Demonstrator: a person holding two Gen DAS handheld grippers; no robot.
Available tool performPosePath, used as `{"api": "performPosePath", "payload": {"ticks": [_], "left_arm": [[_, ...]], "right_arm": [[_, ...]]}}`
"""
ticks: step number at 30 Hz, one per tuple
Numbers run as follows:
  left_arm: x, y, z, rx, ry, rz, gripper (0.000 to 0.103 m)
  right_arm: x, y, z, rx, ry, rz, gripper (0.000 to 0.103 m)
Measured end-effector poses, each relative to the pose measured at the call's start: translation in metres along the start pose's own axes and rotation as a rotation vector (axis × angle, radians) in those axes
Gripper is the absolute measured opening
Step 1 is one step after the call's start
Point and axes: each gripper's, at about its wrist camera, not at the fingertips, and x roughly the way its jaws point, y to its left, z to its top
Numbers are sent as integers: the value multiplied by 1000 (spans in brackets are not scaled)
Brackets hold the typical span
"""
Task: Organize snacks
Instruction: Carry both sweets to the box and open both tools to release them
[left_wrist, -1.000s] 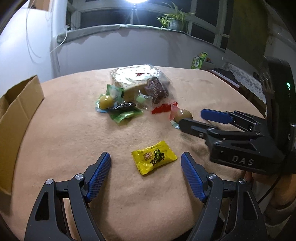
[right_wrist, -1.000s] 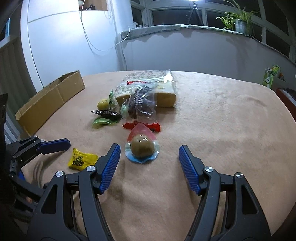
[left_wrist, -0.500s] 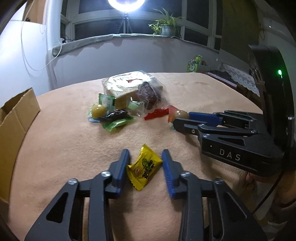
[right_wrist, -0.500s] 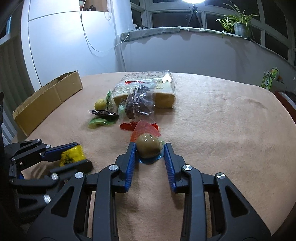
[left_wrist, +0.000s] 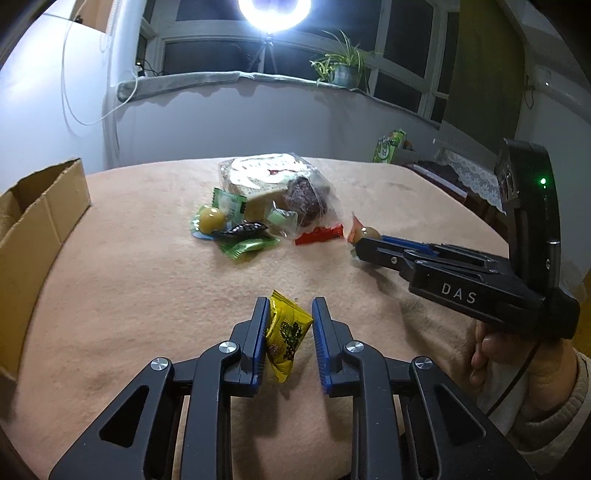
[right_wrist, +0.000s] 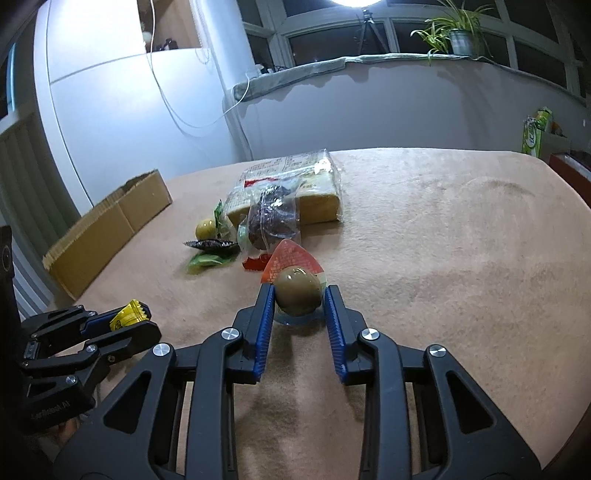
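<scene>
Left wrist view: two snacks gripped, none yet in the cardboard box (left_wrist: 44, 206) at left.
Left gripper (left_wrist: 288, 325) jaws have just been closing and pinch the yellow candy (left_wrist: 286, 338); right gripper (right_wrist: 299, 306) jaws, also just closing, clamp the packed egg (right_wrist: 297, 290); snack pile (left_wrist: 266, 206) waits mid-tabletop (left_wrist: 129, 295).

Yellow packet (left_wrist: 286, 334) printed green and red, black tongs (left_wrist: 288, 332) with blue pads, tan cloth (left_wrist: 129, 295).

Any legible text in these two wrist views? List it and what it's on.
"DAS": white letters on the side of the right gripper, left wrist view.
"G": single letter on its upright black housing.
Embossed lettering on the left gripper body, right wrist view: too faint to read.
Yellow candy packet: print blurred.
Bread bag: print too small.
Green carton: unreadable.
</scene>
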Motion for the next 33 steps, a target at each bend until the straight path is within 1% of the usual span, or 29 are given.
{"api": "performPosePath", "payload": {"ticks": [7,14,22,33], "left_arm": [[-18,5,9,-6,-37,17,21],[-50,23,27,-22,-109,49,21],[-87,72,39,-83,-192,103,21],[-123,154,31,-217,-268,193,21]], "right_arm": [[-18,10,10,-21,-36,-1,29],[-24,40,26,-72,-55,13,29],[-15,96,45,-162,-57,44,29],[13,182,61,-303,-41,120,29]]}}
